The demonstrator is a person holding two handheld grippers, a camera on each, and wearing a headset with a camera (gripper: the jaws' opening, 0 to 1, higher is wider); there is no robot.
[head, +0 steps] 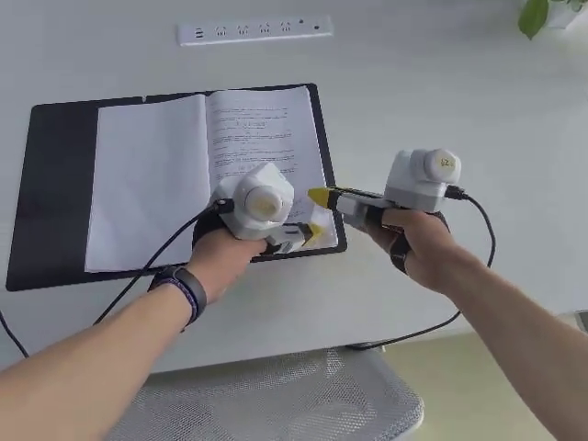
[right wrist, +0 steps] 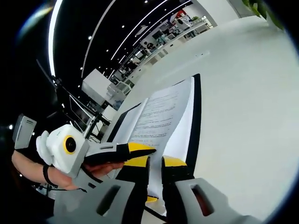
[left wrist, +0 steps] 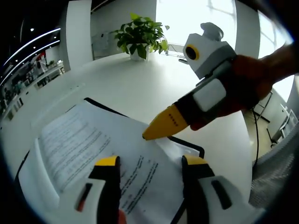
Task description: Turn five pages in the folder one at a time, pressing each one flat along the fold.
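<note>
A black folder (head: 55, 184) lies open on the white table, with a blank sheet (head: 147, 184) on the left and a printed page (head: 262, 129) on the right. My left gripper (head: 308, 234) hovers over the printed page's lower right corner, pointing right. In the left gripper view it (left wrist: 150, 163) is open, and only the page (left wrist: 79, 144) lies below the gap. My right gripper (head: 320, 196) points left over the page's right edge. Its yellow tip (left wrist: 163, 123) looks shut just above the paper. Seen from its own camera, the right gripper (right wrist: 156, 161) has its jaws nearly together with nothing between them.
A white power strip (head: 254, 30) lies at the back of the table. A potted plant (head: 533, 14) stands at the far right corner. A grey mesh chair (head: 276, 395) sits below the table's front edge. Cables trail from both grippers.
</note>
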